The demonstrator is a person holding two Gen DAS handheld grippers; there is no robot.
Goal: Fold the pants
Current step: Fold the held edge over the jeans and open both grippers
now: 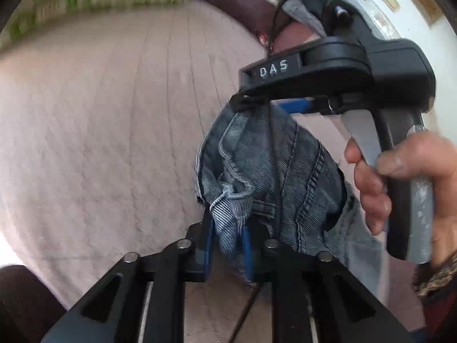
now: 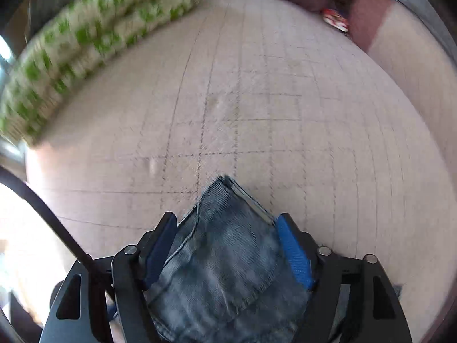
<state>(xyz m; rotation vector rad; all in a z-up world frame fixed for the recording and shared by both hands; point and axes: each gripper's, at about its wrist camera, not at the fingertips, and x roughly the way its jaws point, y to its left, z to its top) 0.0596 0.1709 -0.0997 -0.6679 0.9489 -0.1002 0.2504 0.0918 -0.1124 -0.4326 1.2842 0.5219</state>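
Denim, faded blue-grey pants [image 1: 257, 171] hang pinched in my left gripper [image 1: 228, 245] and, at one o'clock, my right gripper [image 2: 225, 245], lifted off the pink quilted bed [image 1: 100, 128] so the legs align.

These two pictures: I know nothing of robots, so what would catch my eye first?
Blue jeans hang in mid-frame, pinched between the blue pads of the left gripper at the bottom and the right gripper above. A bare hand squeezes that black tool's handle at right. Behind lies a pink quilt, with a green-patterned pillow at top left.
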